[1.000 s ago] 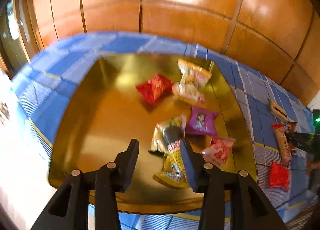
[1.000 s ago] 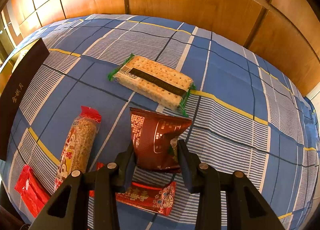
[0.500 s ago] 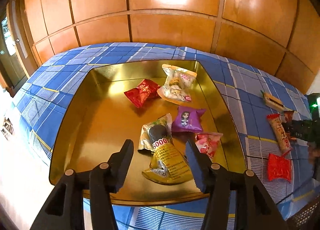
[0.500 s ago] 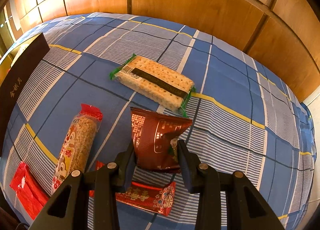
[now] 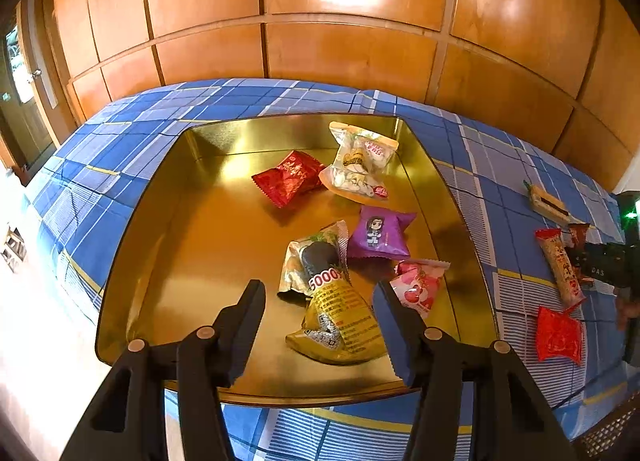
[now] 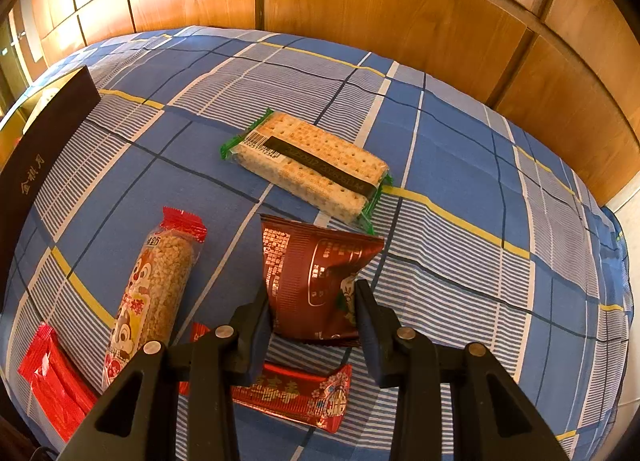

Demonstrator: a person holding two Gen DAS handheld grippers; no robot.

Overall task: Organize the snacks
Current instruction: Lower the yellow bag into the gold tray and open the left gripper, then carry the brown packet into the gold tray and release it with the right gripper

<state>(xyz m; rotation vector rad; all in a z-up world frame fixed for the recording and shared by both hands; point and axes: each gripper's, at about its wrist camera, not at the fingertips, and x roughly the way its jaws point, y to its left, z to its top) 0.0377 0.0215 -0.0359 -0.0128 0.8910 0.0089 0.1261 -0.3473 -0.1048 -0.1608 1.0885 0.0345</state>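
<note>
A gold tray [image 5: 160, 221] on the blue checked cloth holds several snack packets: red [image 5: 290, 177], white pouch [image 5: 360, 165], purple [image 5: 378, 233], pink [image 5: 420, 287] and silver [image 5: 312, 257]. A yellow packet [image 5: 340, 325] lies on the tray floor near the front rim. My left gripper [image 5: 319, 287] hovers over it with its jaws opening, and the pads stand clear of the packet. In the right wrist view my right gripper [image 6: 311, 293] is shut on a dark brown packet [image 6: 316, 273], held just above the cloth.
On the cloth around the right gripper lie a cracker pack [image 6: 312, 169], a cereal bar [image 6: 156, 293], a long red packet [image 6: 296, 393] and a red packet [image 6: 52, 389]. The tray's dark outer wall [image 6: 36, 157] rises at the left. Wooden panels back the table.
The left jaws have spread and let go of the yellow packet, which now lies in the tray. The left gripper has drawn back a little. The right gripper and its brown packet have not moved.
</note>
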